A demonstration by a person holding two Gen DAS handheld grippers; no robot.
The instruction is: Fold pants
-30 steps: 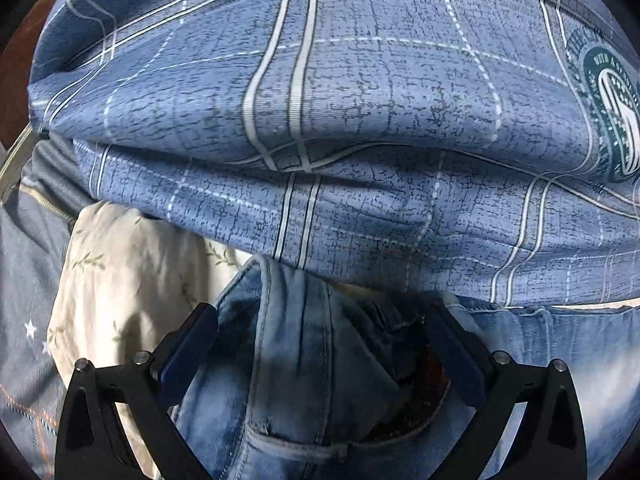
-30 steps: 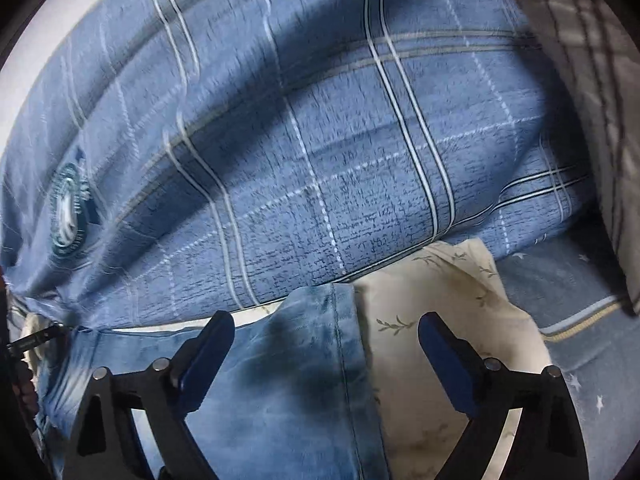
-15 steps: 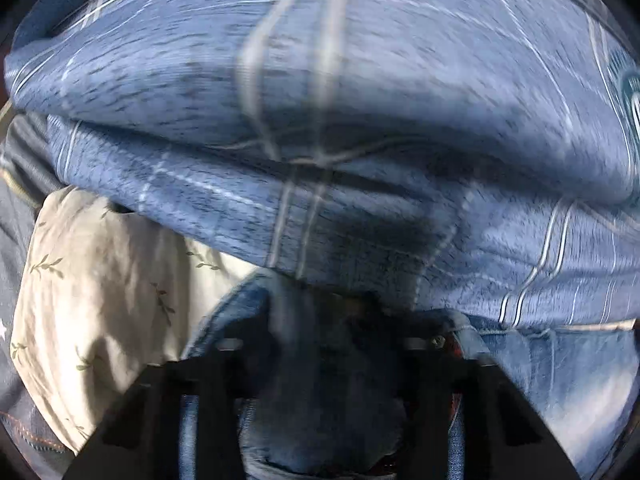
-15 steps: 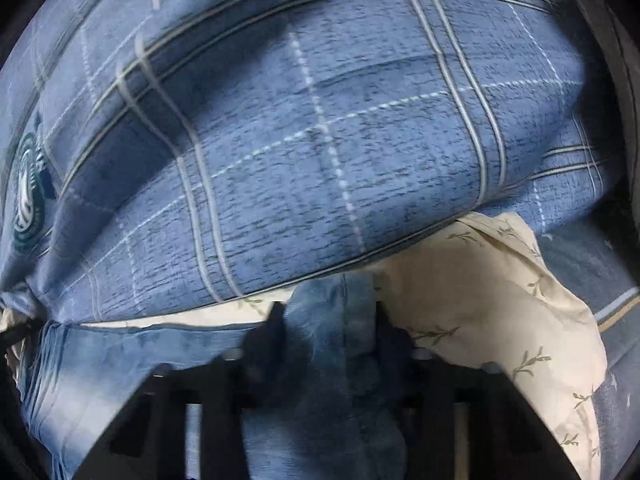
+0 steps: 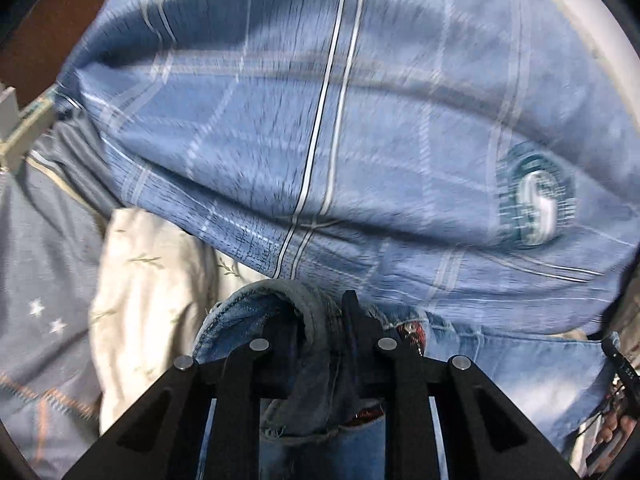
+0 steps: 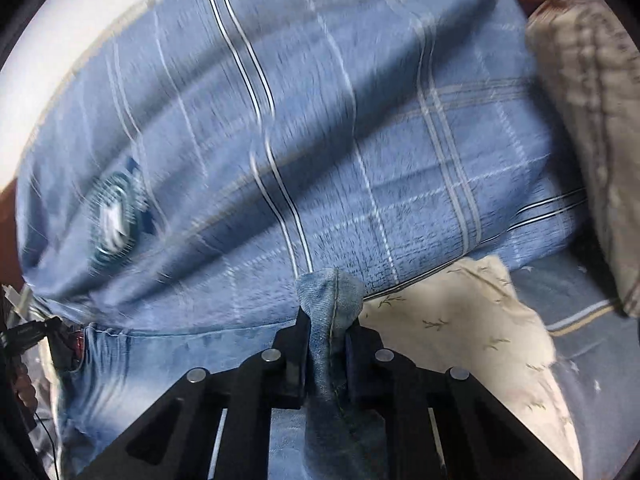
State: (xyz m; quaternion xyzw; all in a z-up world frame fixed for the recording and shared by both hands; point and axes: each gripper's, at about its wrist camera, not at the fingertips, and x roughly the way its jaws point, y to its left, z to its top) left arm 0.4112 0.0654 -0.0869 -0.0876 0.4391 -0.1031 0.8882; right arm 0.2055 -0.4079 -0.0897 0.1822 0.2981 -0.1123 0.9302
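Observation:
Light blue denim pants (image 5: 520, 368) lie on the bed at the foot of a big plaid pillow. In the left wrist view my left gripper (image 5: 320, 320) is shut on a bunched corner of the waistband, lifted off the bed. In the right wrist view the pants (image 6: 160, 360) stretch off to the left. My right gripper (image 6: 330, 320) pinches a seamed fold of denim that sticks up between the pads, and its jaws are still closing on it. Both grips hold the same edge of the pants.
A blue plaid pillow (image 5: 340, 140) with a round green badge fills the space behind. A cream floral cloth (image 5: 152, 280) and a star-print sheet (image 5: 40, 300) lie under the pants. A beige checked pillow (image 6: 592, 120) sits at far right. A hand (image 5: 616, 432) shows at the lower right.
Both grippers went from wide open to closed on the denim. Both then rose and pulled back, lifting the pants' edge; more of the pillow now shows.

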